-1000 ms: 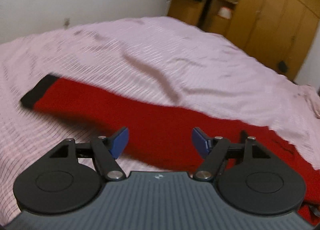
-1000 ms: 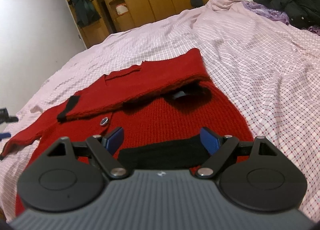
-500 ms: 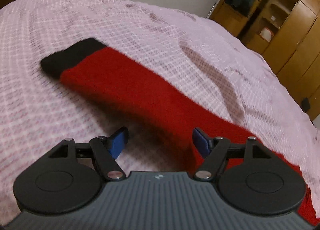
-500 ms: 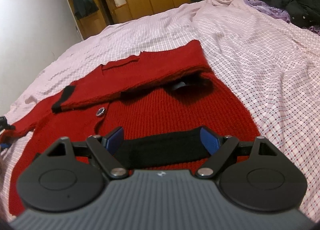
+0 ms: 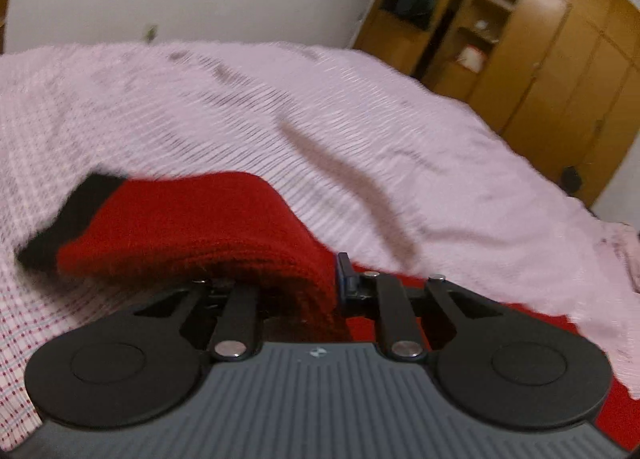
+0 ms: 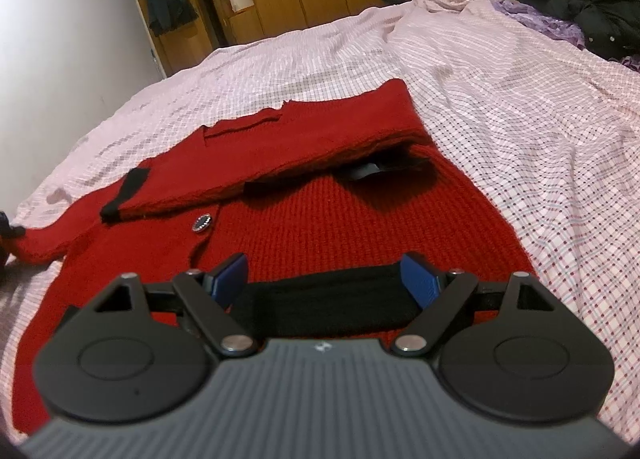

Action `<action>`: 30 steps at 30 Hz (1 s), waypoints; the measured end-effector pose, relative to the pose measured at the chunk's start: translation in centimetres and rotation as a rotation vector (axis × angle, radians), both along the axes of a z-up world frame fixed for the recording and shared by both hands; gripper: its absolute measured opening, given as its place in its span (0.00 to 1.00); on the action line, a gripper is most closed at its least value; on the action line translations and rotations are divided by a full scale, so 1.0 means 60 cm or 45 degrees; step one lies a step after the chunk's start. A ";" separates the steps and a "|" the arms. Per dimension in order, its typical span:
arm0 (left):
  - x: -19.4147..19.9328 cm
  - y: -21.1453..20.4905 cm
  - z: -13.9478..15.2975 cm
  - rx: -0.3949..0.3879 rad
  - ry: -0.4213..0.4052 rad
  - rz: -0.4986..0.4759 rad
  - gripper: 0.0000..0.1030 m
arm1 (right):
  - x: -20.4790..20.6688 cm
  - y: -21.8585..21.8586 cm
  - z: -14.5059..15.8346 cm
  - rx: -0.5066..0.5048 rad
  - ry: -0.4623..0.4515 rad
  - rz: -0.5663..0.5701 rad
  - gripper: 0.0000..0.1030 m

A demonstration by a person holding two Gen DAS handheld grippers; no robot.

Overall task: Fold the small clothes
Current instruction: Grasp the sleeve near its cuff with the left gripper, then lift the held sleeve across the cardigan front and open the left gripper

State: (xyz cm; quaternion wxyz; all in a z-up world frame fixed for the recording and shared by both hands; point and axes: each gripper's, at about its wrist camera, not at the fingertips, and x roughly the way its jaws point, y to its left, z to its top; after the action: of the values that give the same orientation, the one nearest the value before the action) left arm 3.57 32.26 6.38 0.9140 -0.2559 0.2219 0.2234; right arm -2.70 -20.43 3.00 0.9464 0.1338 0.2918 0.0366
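- Left gripper (image 5: 296, 279) – fingers clamped on the red sleeve (image 5: 192, 227), black cuff (image 5: 68, 227) beyond them, leftward.
- Right gripper (image 6: 326, 279) – fingers apart over the cardigan (image 6: 340, 219)'s black hem (image 6: 324, 299), on the bed (image 6: 520, 107).

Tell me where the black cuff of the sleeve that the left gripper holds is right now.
In the left wrist view the black cuff hangs at the far left end of the red sleeve, above the pink checked bedsheet, left of the left gripper, which is clamped on the sleeve.

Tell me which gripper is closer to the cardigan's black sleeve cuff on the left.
Left. The left gripper is clamped on that sleeve just behind the black cuff; the right gripper hangs open over the cardigan's black hem band.
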 end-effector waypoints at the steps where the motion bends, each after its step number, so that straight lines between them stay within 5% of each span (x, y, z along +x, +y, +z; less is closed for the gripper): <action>1: 0.000 -0.008 0.013 0.011 -0.022 -0.022 0.19 | -0.001 0.000 0.000 0.001 -0.002 0.001 0.82; 16: 0.047 -0.230 0.155 0.134 -0.226 -0.422 0.15 | -0.015 -0.030 0.004 0.087 -0.044 -0.031 0.82; 30: 0.146 -0.485 0.112 0.213 -0.100 -0.691 0.15 | -0.021 -0.076 -0.003 0.197 -0.073 -0.064 0.82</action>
State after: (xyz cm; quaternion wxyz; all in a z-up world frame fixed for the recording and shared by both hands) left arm 12.35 3.18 13.10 0.9662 -0.1193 0.2276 -0.0218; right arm -3.98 -24.98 2.79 0.9418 0.2125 0.2575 0.0391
